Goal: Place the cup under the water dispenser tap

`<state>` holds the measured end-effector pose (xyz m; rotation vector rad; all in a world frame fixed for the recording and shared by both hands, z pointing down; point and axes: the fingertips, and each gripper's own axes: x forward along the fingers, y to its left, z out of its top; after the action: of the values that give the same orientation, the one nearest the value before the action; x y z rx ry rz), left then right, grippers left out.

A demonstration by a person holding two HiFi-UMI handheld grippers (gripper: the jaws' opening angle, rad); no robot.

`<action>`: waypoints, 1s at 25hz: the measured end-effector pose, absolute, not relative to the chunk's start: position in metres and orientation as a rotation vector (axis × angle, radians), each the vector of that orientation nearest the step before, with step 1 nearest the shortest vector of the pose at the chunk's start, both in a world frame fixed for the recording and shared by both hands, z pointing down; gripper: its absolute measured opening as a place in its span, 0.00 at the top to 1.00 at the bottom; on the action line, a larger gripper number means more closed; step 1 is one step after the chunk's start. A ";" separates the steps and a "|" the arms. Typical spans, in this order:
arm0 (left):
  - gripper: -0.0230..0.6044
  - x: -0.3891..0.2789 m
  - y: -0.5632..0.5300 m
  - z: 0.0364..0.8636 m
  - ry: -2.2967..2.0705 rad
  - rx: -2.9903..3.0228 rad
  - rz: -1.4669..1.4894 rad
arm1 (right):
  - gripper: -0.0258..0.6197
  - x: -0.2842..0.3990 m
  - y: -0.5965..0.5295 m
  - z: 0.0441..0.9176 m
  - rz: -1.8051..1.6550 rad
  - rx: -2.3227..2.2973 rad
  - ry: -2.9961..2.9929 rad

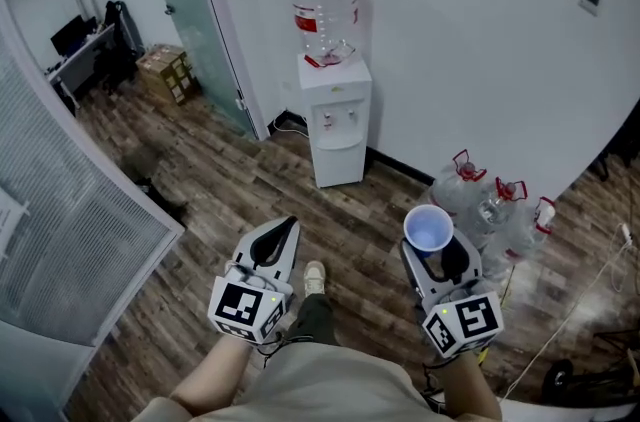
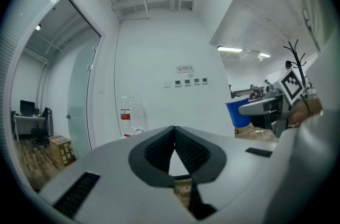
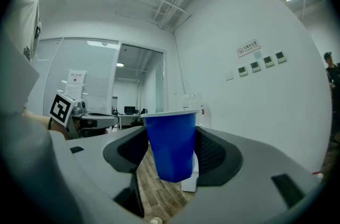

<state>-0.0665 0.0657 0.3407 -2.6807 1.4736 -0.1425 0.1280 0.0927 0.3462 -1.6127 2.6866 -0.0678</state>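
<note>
Your right hand-held gripper (image 1: 429, 248) holds the blue cup (image 1: 428, 230) upright between widely spread jaws; in the right gripper view the dark pads sit against both sides of the cup (image 3: 170, 146), its white rim level and its mouth up; the gripper points level, out over the wooden floor (image 1: 250, 200). Your left hand-held gripper (image 1: 286, 228) carries nothing; in the left gripper view its jaw tips meet in a point (image 2: 174, 131), with only a small gap behind them. The cup is well apart from the water dispenser (image 1: 338, 135), which stands against the white wall at about 11 o'clock from the cup in the head view; its tap recess (image 1: 339, 120) faces you, with nothing standing in it; a clear bottle (image 1: 324, 10) sits upside down on top. At 2 o'clock from the cup, a cluster of spare water bottles (image 1: 495, 205) lies on the floor by the wall; at 10 o'clock from the dispenser, a cardboard box (image 1: 165, 72) sits beyond a glass door (image 1: 190, 0).
</note>
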 end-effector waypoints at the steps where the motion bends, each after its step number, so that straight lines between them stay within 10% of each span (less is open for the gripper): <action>1: 0.95 -0.069 0.053 0.340 1.475 -2.680 -0.136 | 0.54 0.126 0.080 0.348 -0.069 -1.617 2.690; 25: 0.95 -0.146 -0.302 0.359 1.295 -2.787 -0.235 | 0.53 0.021 -0.268 0.344 -0.135 -1.678 2.650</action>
<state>-0.1459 -0.3019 0.3588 -2.7872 1.2952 -0.2350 0.0213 -0.2679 0.3440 -1.6776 2.6504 -0.1350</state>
